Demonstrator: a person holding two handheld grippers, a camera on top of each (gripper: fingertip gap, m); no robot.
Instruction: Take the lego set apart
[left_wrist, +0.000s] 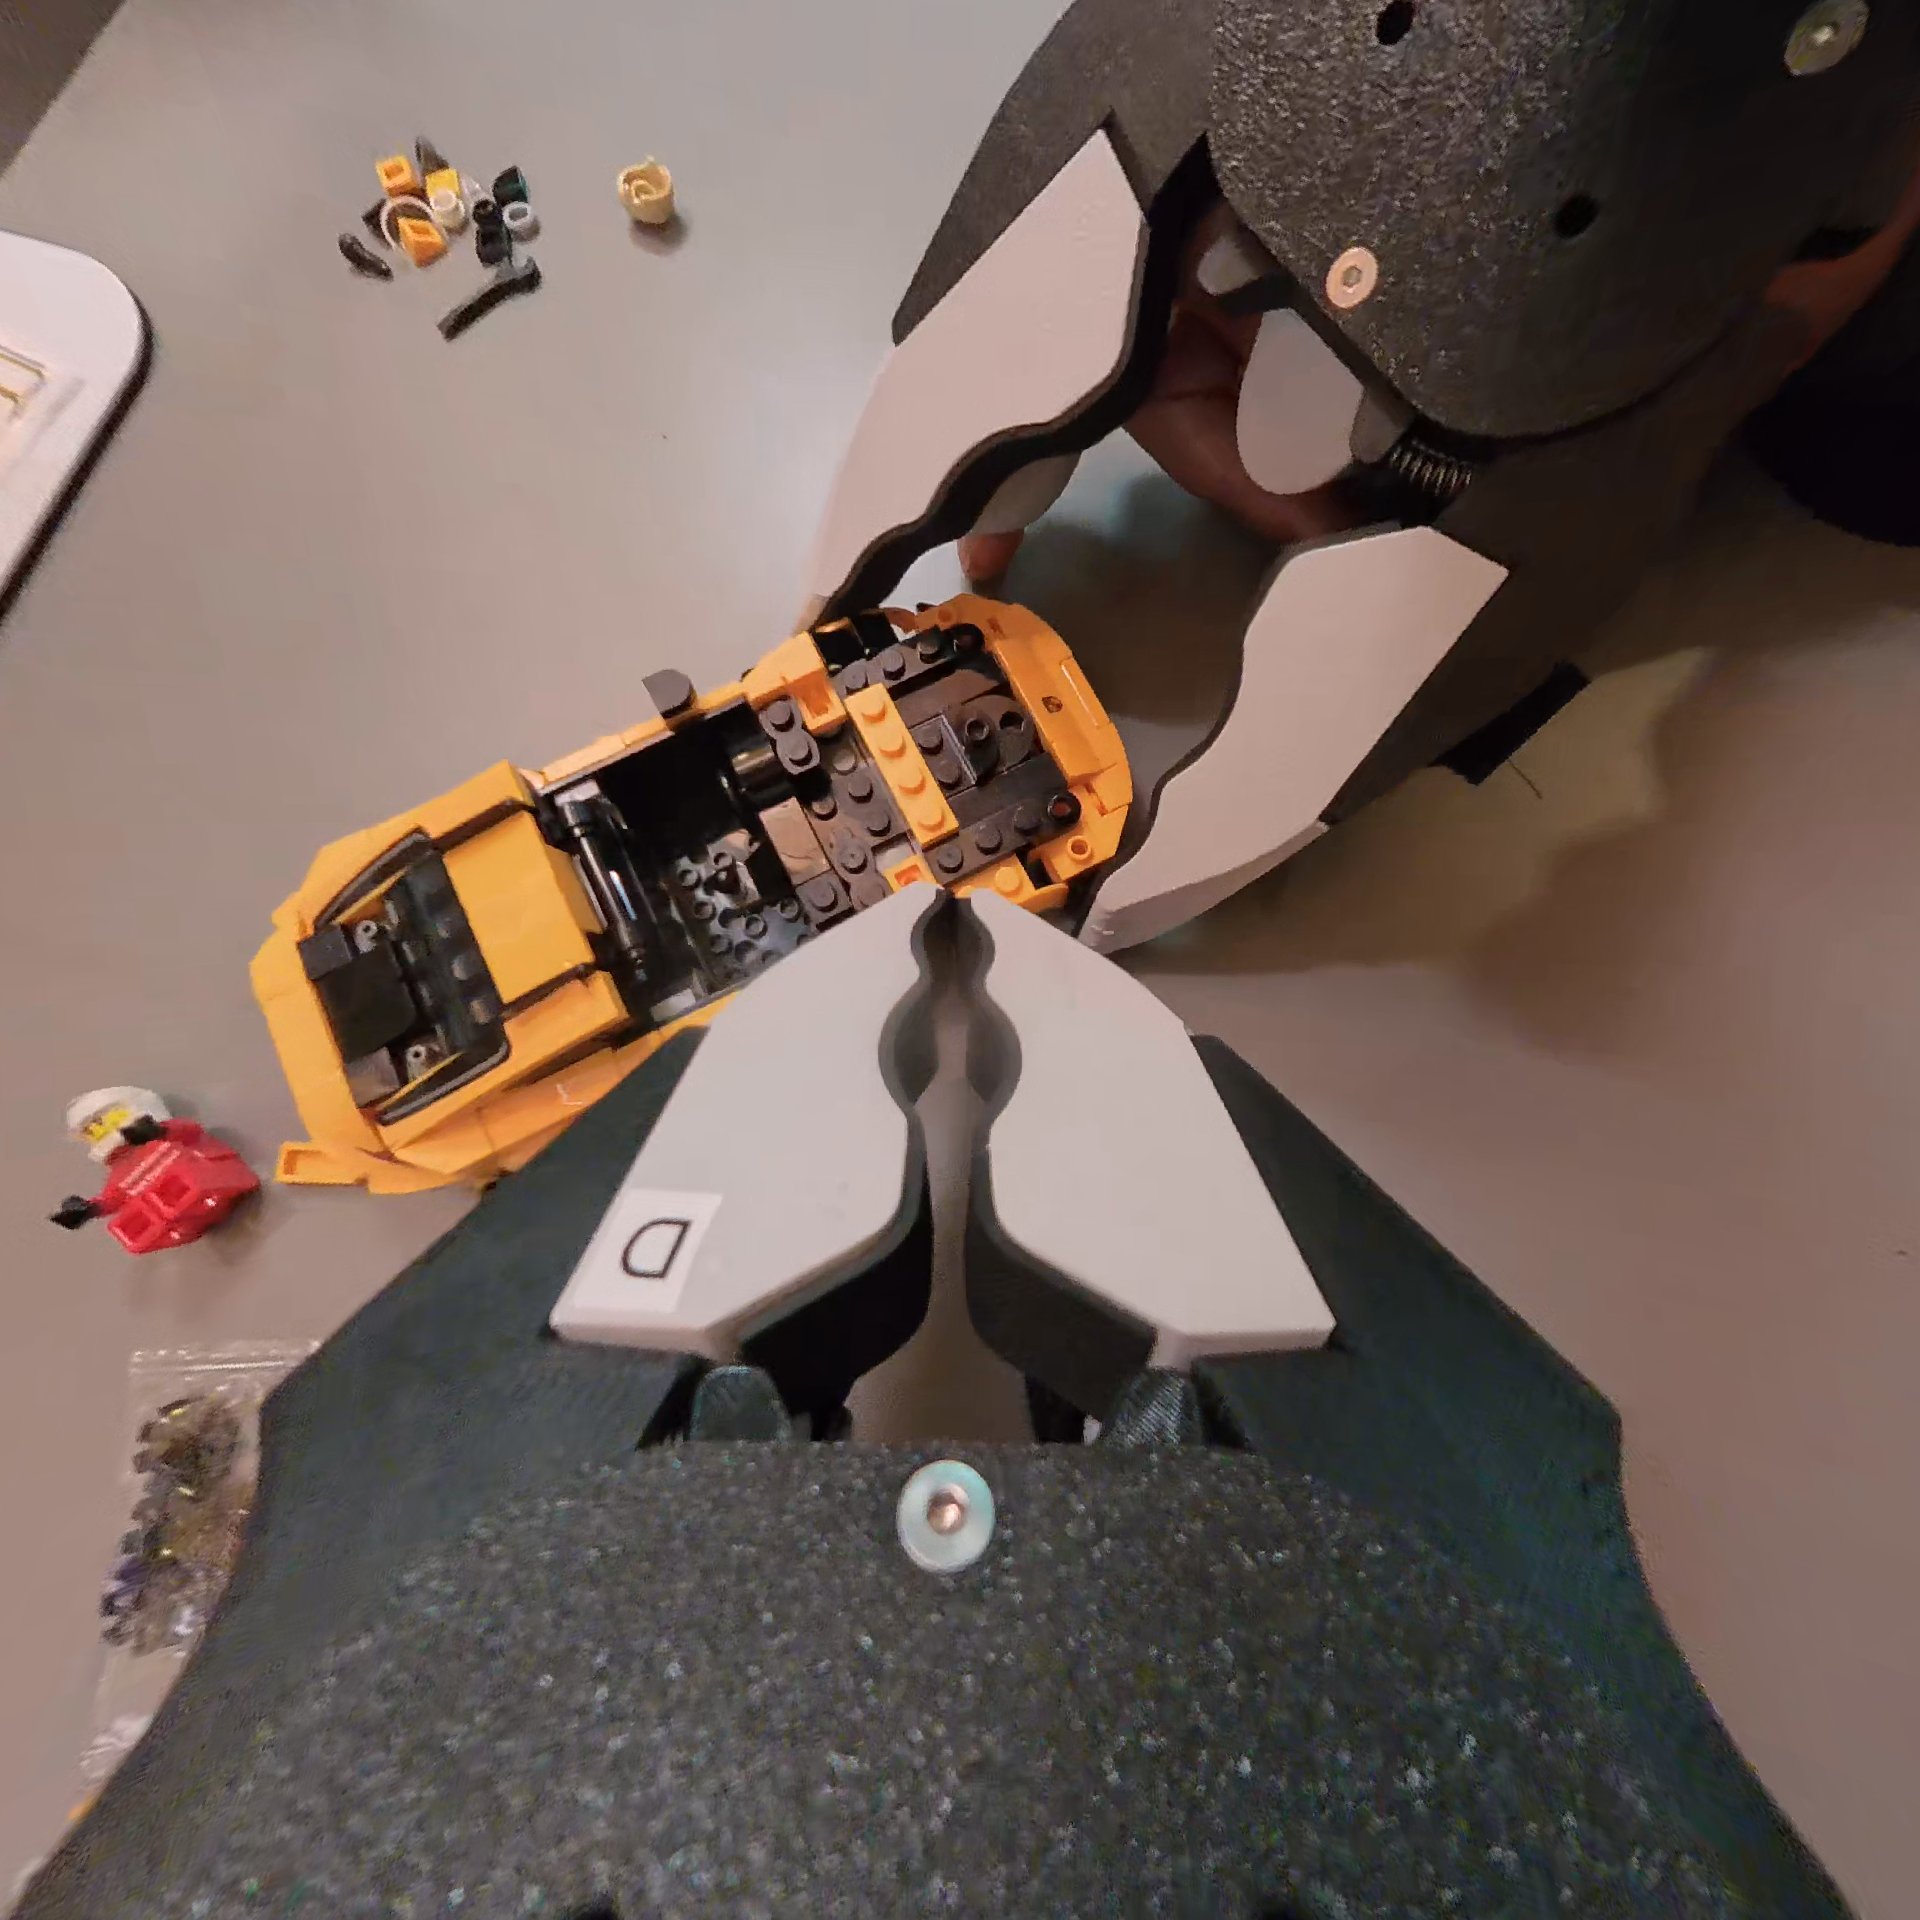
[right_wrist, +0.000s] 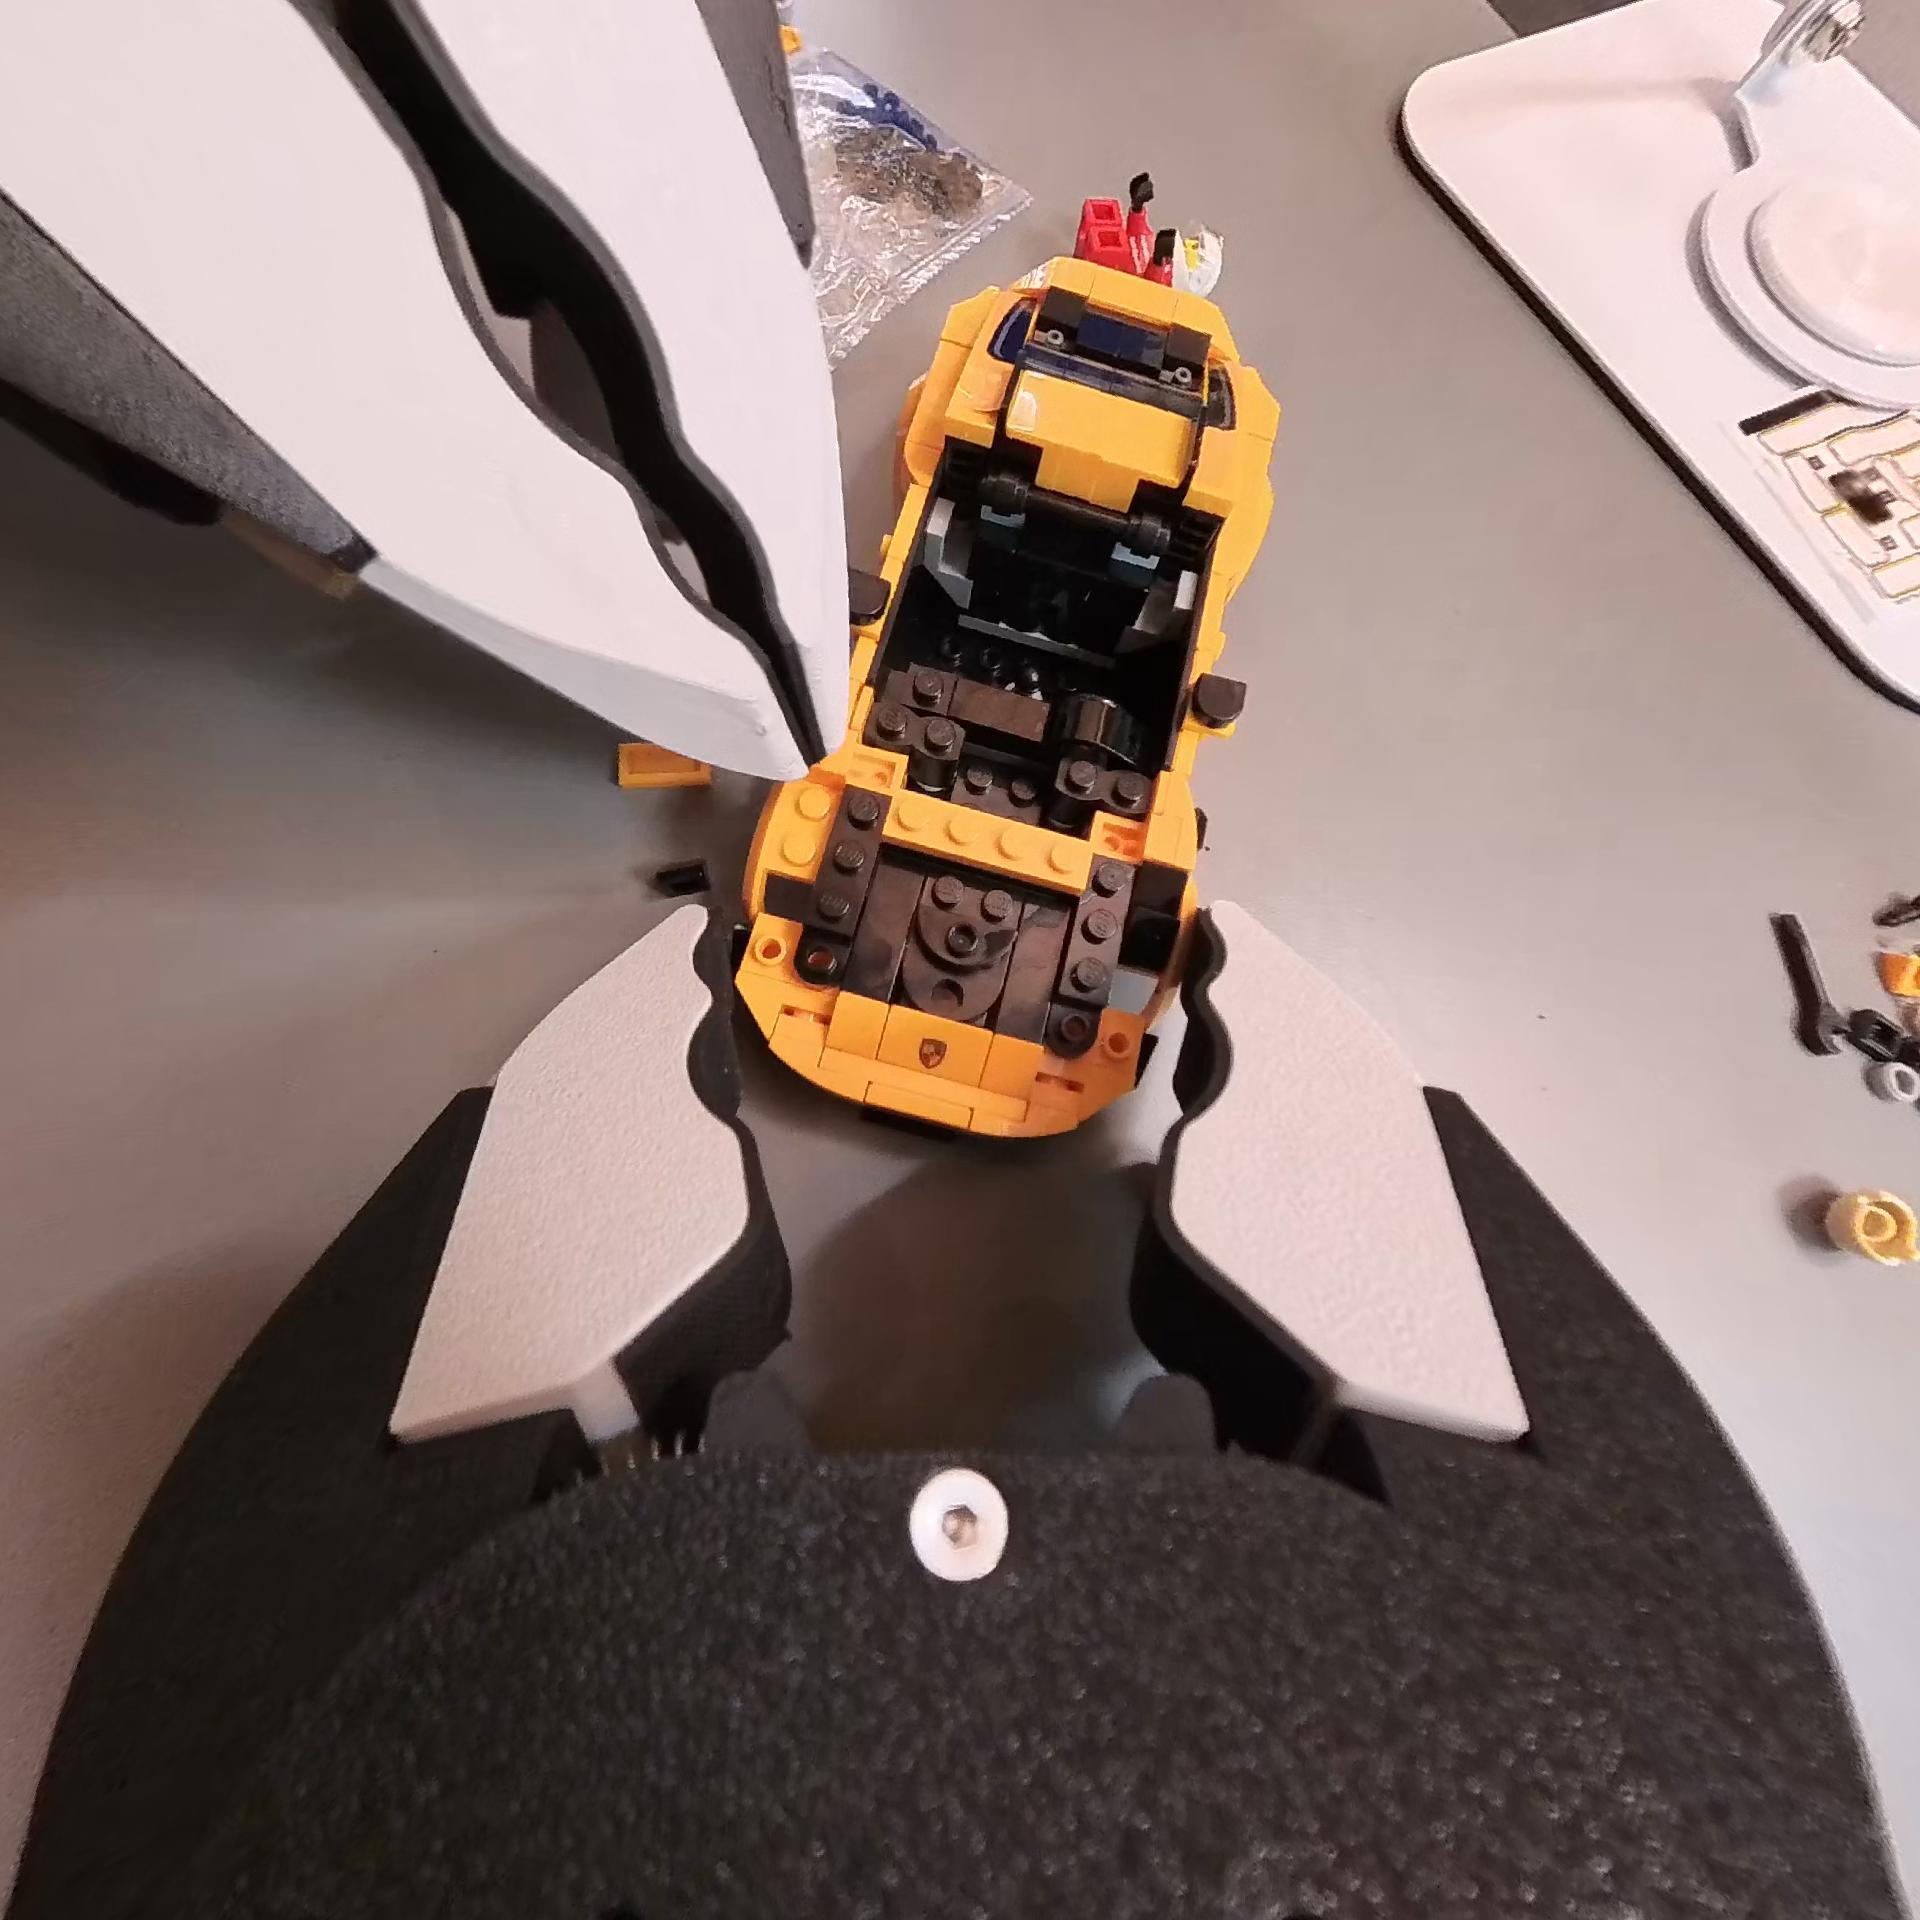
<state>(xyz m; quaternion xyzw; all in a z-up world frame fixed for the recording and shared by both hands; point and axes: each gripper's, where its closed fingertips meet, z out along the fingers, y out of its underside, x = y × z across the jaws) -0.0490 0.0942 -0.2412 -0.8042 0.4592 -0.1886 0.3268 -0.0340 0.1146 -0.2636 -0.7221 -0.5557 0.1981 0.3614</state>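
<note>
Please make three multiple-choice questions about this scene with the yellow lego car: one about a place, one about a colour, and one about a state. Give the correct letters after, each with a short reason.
1. Where do the right gripper's fingers stand?
A. On either side of one end of the lego car
B. Over the plastic bag
C. On the white tray

2. What colour is the minifigure's suit?
A. Blue
B. Red
C. Green

3. How does the left gripper stand?
A. Wide open
B. Shut, tips together at the car's edge
C. Shut on the minifigure

Answers:
1 A, the right wrist view shows one finger on each side of the car's near end.
2 B, the figure lying beside the car is red.
3 B, the left wrist view shows the tips meeting.
</note>
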